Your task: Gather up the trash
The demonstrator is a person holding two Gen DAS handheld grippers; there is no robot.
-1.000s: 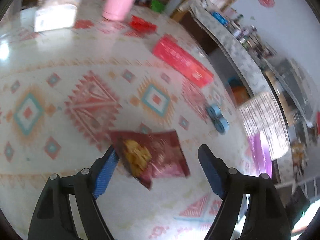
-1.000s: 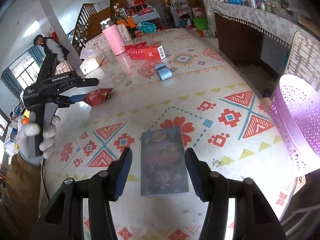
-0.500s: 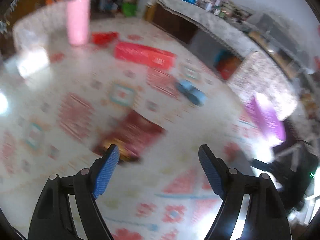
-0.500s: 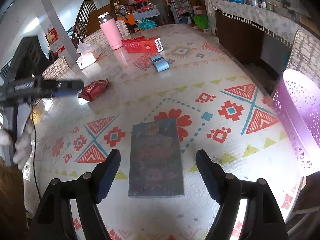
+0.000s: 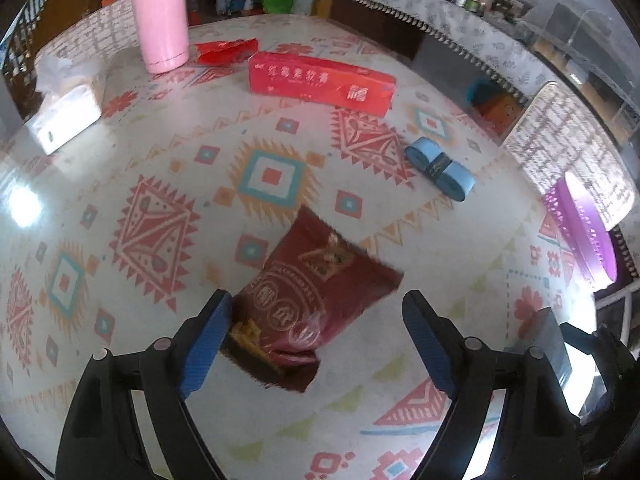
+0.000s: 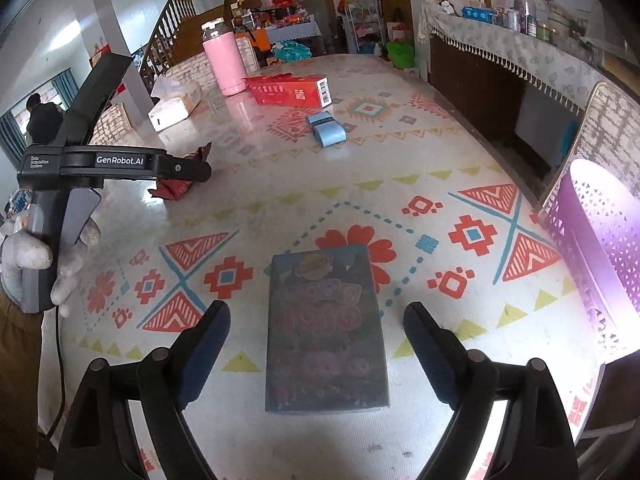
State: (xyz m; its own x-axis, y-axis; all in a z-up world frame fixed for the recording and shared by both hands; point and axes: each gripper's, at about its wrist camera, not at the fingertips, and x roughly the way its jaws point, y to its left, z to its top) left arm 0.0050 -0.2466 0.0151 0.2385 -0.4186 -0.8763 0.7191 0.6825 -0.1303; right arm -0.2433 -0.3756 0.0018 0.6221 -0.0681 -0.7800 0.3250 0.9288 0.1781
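A dark red snack bag (image 5: pixel 320 272) lies flat on the patterned tablecloth. My left gripper (image 5: pixel 318 300) hangs over its near end, jaws opening, and the blue left pad (image 5: pixel 208 332) sits at the bag's edge without squeezing it. In the right wrist view the same bag (image 6: pixel 176 188) shows under the left gripper (image 6: pixel 202 171), held by a gloved hand (image 6: pixel 24 252). A dark box with cartoon print (image 6: pixel 326 328) lies between the fingers of my right gripper (image 6: pixel 317 312), whose jaws are opening; neither pad touches the box.
A purple perforated basket (image 6: pixel 600 232) stands off the table's right edge. Further back lie a blue roll (image 5: pixel 438 168), a long red box (image 5: pixel 320 82), a red wrapper (image 5: pixel 224 50), a pink bottle (image 5: pixel 160 16) and a tissue box (image 5: pixel 64 116).
The left gripper has rolled and shifted, so the snack bag now lies straighter between its fingers. The right gripper's jaws have spread much wider around the dark box.
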